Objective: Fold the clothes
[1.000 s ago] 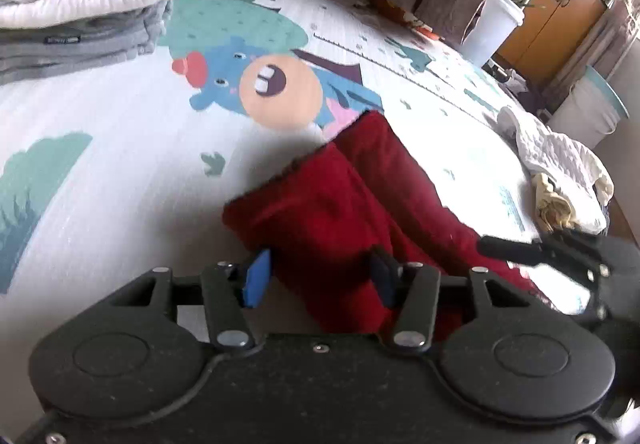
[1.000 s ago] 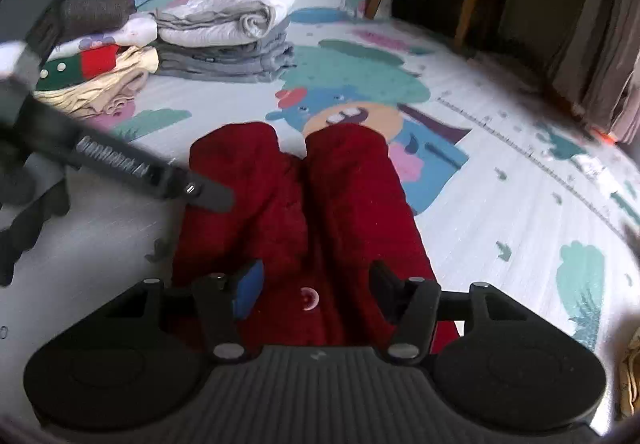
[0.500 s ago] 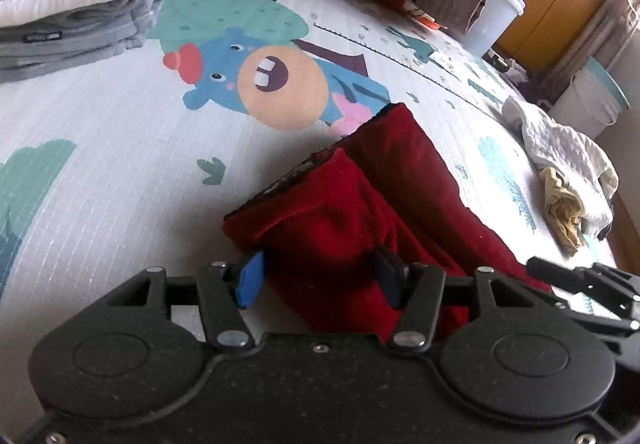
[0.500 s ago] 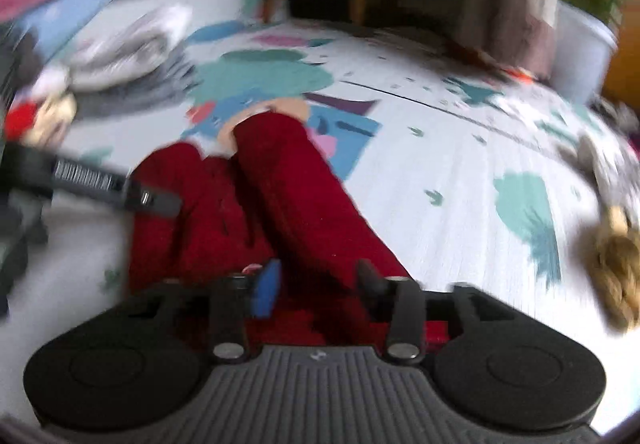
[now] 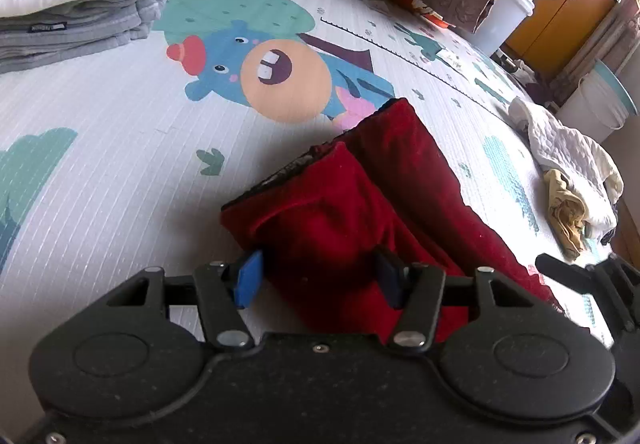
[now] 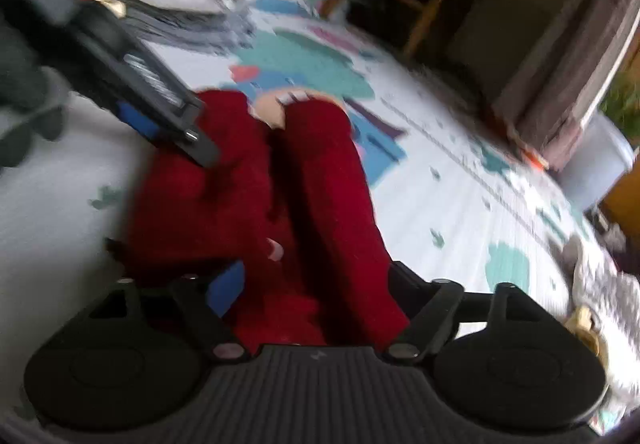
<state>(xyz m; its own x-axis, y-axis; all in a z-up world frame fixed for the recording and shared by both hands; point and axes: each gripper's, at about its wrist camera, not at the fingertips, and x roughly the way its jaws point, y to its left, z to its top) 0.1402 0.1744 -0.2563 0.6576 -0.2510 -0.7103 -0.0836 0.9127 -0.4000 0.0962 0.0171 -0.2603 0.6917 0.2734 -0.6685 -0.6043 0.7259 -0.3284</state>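
Left wrist view: the red trousers (image 5: 360, 212) lay on the cartoon mat (image 5: 120, 132), legs side by side and pointing away, cuffs near the hippo print (image 5: 256, 72). Looked like thick, fuzzy fleece, so I'd guess soft, floppy and light, with nothing stiff to push against. It should sag the moment it's lifted, and the nap probably gives decent friction on the pads. The left hand-held gripper (image 5: 318, 278) had its jaws spread wide, the near leg sitting between them, clamped on nothing. Best bite is probably a doubled-up edge like a cuff or the waistband, since a pinch mid-leg would likely just lift one layer. A folded stack (image 5: 76, 4) of grey and white stuff sat at the far left, and a crumpled pile (image 5: 568, 172) at the right edge.

Right wrist view: blurry, so take this loosely. Same trousers (image 6: 328, 204), deep red, two legs with a dark gap between them and a small pale mark near the crotch. The right hand-held gripper (image 6: 316, 286) was also spread open, straddling the cloth at the near end, which I'd guess was the waist. The left hand-held gripper (image 6: 160, 116) hung over the left leg. Can't tell if either pad actually touched fabric.
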